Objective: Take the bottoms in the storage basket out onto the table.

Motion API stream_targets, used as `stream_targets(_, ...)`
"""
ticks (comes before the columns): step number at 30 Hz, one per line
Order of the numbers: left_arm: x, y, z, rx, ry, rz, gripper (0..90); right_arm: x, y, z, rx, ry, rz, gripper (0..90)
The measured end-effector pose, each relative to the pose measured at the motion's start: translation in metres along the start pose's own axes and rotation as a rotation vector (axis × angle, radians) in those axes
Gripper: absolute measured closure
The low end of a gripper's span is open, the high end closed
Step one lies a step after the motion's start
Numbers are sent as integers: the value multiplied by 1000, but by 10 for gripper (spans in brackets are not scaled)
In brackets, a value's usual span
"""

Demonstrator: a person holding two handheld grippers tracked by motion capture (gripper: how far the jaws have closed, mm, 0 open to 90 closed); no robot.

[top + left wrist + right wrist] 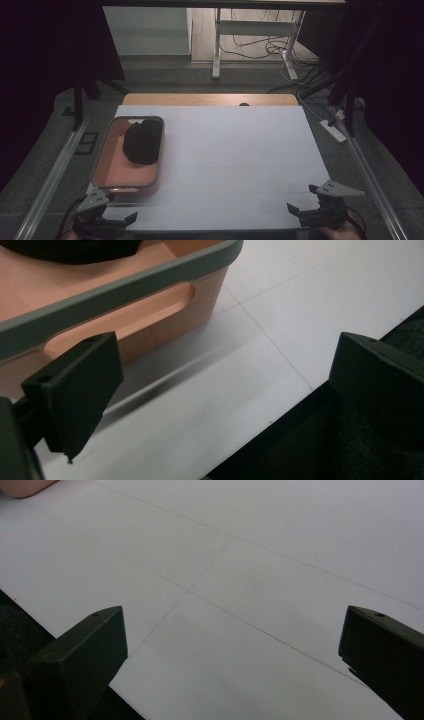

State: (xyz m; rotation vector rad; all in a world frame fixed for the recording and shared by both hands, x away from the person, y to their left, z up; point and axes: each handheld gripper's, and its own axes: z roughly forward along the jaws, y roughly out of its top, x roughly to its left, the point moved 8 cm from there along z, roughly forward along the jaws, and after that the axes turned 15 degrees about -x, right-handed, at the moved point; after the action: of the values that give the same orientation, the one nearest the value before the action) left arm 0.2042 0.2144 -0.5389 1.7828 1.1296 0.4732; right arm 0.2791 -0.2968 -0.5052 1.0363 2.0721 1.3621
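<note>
A salmon-coloured bin point(102, 165) with a grey rim stands at the left of the white table top point(240, 150). A black bundle point(143, 141) lies in its far half. My left gripper point(118, 210) sits at the table's near left corner, just in front of the bin, and is open. In the left gripper view the gripper point(225, 390) has only bare table between its jaws, with the bin's handle side point(125, 295) and the black bundle point(75, 249) beyond. My right gripper point(304, 199) is open at the near right corner, its jaws point(235, 650) wide over bare table.
The bin's corner point(22, 486) shows far off in the right gripper view. A wooden strip point(210, 99) edges the table's far side. Metal rails point(50, 180) run along both sides, a power strip point(334, 130) lies on the floor at the right, and desk legs with cables point(260, 47) stand behind.
</note>
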Motion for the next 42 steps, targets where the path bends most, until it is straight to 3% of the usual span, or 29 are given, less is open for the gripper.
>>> stream_targets(9, 3, 0, -2, -17, -23, -48, 16, 0, 0, 2, 14, -28, 24, 0)
stream_targets(13, 3, 0, -1, -5, -30, -45, 15, -1, 0, 2, 8, -44, 34, 0)
stream_targets(27, 3, -1, 1, 16, -38, -53, 18, 1, -2, 4, 28, -11, 31, 0)
stream_targets(42, 0, 7, -2, -31, -63, -49, 17, 1, -3, 4, 38, -17, 40, 0)
